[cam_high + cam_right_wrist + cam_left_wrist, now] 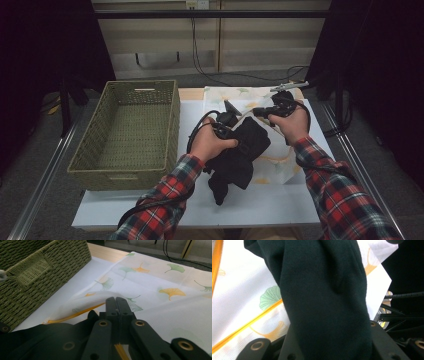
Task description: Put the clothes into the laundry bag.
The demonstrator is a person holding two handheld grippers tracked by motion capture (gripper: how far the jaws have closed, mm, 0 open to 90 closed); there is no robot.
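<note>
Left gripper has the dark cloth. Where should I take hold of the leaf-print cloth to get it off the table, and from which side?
Probably the leaf-print cloth is best pinched at its yellow-trimmed edge, the fold raised beside the right gripper. Come in low from the basket side, since that edge curls up off the table while the rest lies flat. The dark cloth covers its near part.

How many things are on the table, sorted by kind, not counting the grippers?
Woven green wicker basket: 1
Black knit cloth garment: 1
White cloth printed with green and orange ginkgo leaves: 1
Total: 3
</note>
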